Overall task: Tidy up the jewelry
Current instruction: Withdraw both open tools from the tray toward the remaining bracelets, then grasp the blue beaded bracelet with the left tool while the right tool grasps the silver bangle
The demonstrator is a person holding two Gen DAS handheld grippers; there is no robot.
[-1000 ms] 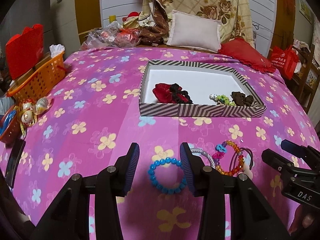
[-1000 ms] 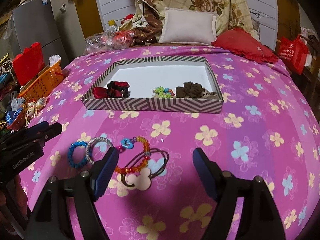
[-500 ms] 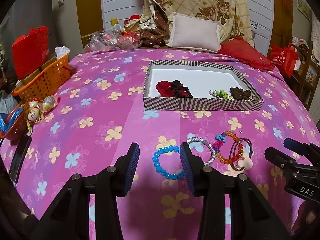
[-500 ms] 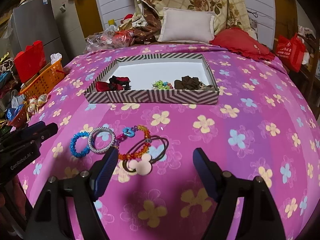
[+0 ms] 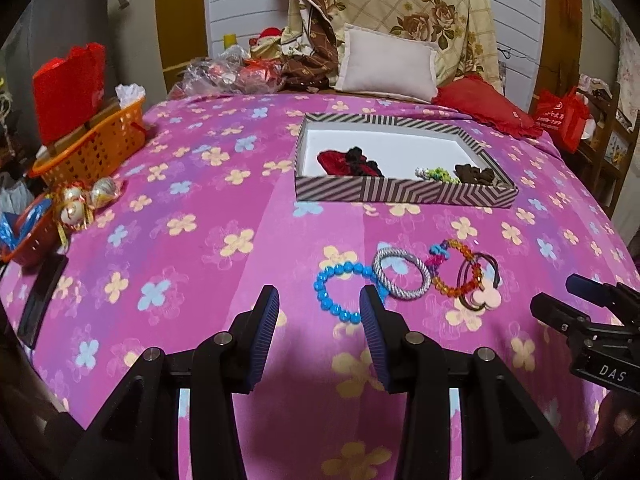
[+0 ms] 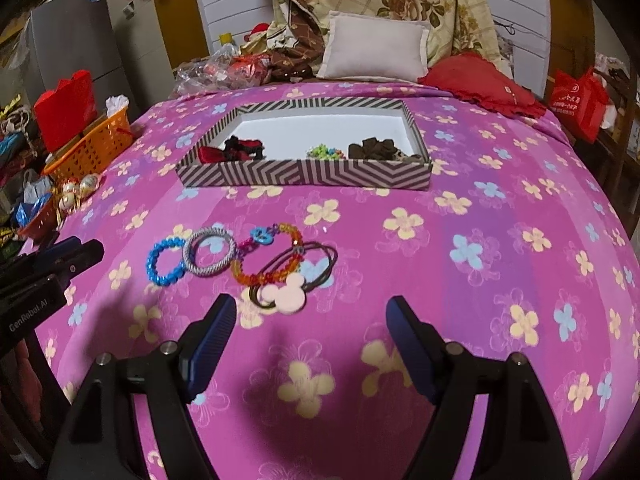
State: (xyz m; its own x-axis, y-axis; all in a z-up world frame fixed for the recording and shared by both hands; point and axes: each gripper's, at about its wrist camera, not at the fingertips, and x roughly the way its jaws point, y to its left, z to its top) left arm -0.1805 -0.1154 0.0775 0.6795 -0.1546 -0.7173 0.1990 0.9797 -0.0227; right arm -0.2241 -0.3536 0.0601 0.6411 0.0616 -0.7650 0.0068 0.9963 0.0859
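Both grippers have pulled back from the bracelets. The left gripper (image 5: 319, 312) is spread wide, holding nothing; the blue bead bracelet (image 5: 347, 290) lies just ahead, by its right jaw. The right gripper (image 6: 310, 318), also wide and empty, faces the Mickey hair tie (image 6: 285, 297).

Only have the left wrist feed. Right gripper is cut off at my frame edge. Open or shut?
Observer: Open. The right gripper has its jaws spread wide, with nothing between them.
Operator: What's nearest to it?
Observer: The pink mouse-head charm on the dark hair ties, just ahead of its left finger, not touching it.
Operator: My own finger covers part of the blue bead bracelet. Whole loop?
Observer: Yes. The blue bead bracelet is a closed ring lying flat on the bedspread.
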